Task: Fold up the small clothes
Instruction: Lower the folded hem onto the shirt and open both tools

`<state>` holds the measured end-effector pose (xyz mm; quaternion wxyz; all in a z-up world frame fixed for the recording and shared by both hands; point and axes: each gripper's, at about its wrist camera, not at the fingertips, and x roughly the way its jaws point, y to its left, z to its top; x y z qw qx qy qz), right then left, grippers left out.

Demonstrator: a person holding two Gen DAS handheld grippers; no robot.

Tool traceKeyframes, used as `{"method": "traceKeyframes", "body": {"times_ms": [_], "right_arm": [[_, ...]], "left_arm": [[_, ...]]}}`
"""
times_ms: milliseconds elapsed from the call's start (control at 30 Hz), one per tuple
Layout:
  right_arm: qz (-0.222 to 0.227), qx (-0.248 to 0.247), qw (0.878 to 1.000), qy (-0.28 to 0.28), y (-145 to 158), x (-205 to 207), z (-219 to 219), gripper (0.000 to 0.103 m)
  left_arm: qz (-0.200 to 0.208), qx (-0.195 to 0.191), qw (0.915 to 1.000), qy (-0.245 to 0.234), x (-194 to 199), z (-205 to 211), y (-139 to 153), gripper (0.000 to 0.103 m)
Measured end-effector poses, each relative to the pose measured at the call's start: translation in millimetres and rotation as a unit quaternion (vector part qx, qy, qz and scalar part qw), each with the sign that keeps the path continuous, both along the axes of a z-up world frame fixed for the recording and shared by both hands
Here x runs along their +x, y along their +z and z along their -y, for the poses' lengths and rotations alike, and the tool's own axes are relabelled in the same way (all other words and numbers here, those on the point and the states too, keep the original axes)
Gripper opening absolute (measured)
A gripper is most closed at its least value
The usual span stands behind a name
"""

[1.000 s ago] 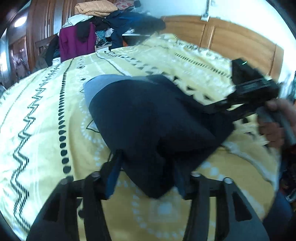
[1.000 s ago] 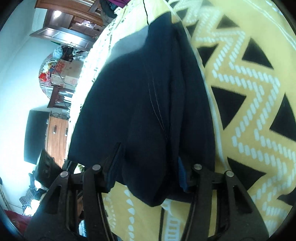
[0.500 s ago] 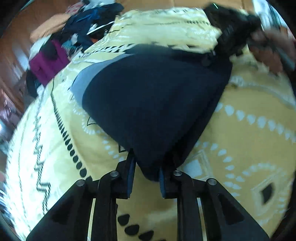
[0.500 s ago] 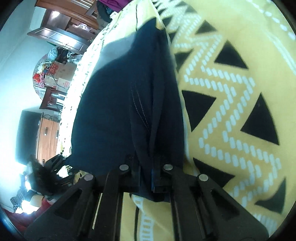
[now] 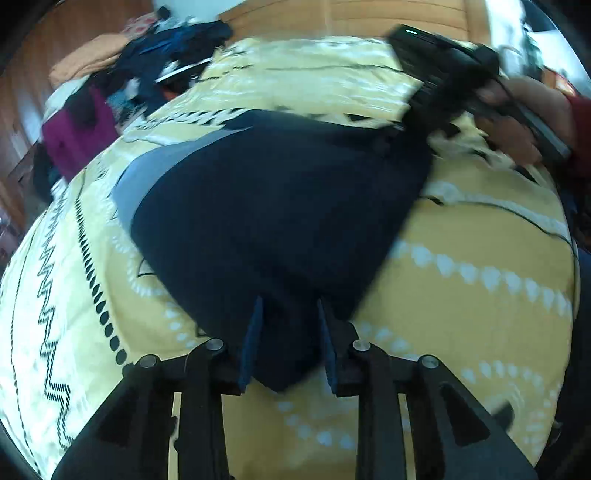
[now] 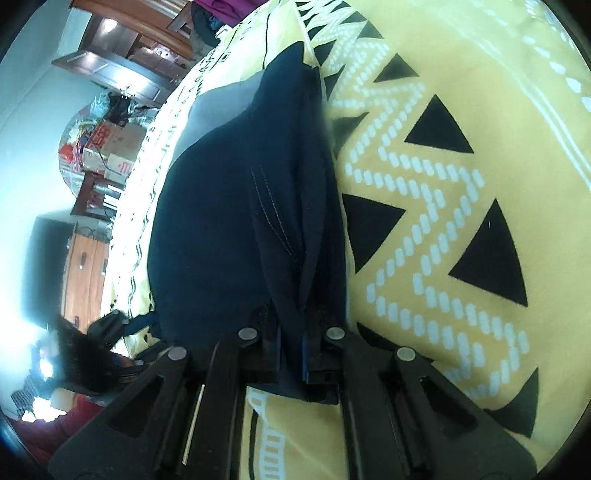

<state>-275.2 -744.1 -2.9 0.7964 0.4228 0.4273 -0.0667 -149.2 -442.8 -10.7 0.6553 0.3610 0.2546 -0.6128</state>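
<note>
A small dark navy garment with a grey band lies on a yellow patterned bedspread. My left gripper is shut on the garment's near corner, and the cloth bunches between its blue-padded fingers. In the right wrist view the same garment runs away from me. My right gripper is shut on a fold of its edge. The right gripper's body and the hand holding it show at the garment's far right corner in the left wrist view.
A pile of clothes lies at the bed's far left, in front of a wooden headboard. Beyond the bed's edge stand cardboard boxes and a wooden cabinet. The bedspread spreads wide around the garment.
Both grippers, open around the garment's corners a second ago, have shut on the cloth. The left wrist view has tilted, and the garment now looks stretched between the two grippers.
</note>
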Motion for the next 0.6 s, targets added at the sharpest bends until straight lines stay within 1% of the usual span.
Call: {"method": "traceKeyframes", "body": {"times_ms": [33, 100, 133, 233, 300, 367, 400, 433, 467, 500, 533, 567, 600], "right_arm": [[0.000, -0.002, 1.000, 0.002, 1, 1, 0, 0.006], [0.002, -0.003, 1.000, 0.003, 3, 2, -1, 0.006], [0.003, -0.003, 1.000, 0.002, 5, 3, -3, 0.006], [0.010, -0.007, 1.000, -0.003, 11, -1, -5, 0.006], [0.011, -0.018, 1.000, -0.007, 15, -4, -7, 0.006], [0.006, -0.024, 1.000, -0.007, 13, -5, -5, 0.005], [-0.004, -0.026, 1.000, -0.005, 6, -4, -3, 0.005], [-0.008, -0.022, 1.000, -0.003, 0, -4, -3, 0.005], [-0.012, -0.019, 1.000, 0.001, -5, -2, -3, 0.005], [-0.014, -0.025, 1.000, 0.006, -5, -1, -4, 0.006], [-0.014, -0.036, 0.999, 0.007, 1, -2, -6, 0.008], [-0.019, -0.063, 0.998, 0.012, 12, -2, -11, 0.009], [-0.022, -0.096, 0.995, 0.019, 25, -2, -16, 0.011]], "left_arm": [[-0.007, -0.005, 1.0000, 0.001, 0, -5, 8, 0.031], [-0.035, -0.036, 0.9987, 0.012, 4, -18, 29, 0.032], [-0.042, -0.053, 0.9975, 0.022, 6, -25, 38, 0.031], [-0.030, -0.095, 0.9938, 0.048, 11, -32, 60, 0.031], [-0.016, -0.111, 0.9925, 0.050, 12, -25, 66, 0.031], [-0.008, -0.104, 0.9939, 0.036, 15, -7, 60, 0.033], [-0.002, -0.072, 0.9970, 0.028, 16, 6, 45, 0.036], [0.003, -0.032, 0.9990, 0.030, 20, 17, 28, 0.040], [0.002, 0.005, 0.9995, 0.031, 26, 27, 3, 0.043], [-0.010, -0.008, 0.9994, 0.032, 30, 26, -2, 0.043], [-0.023, -0.016, 0.9989, 0.037, 34, 24, -1, 0.044], [-0.022, -0.013, 0.9989, 0.040, 35, 25, 6, 0.044], [-0.018, -0.020, 0.9986, 0.045, 34, 23, 18, 0.043]]}}
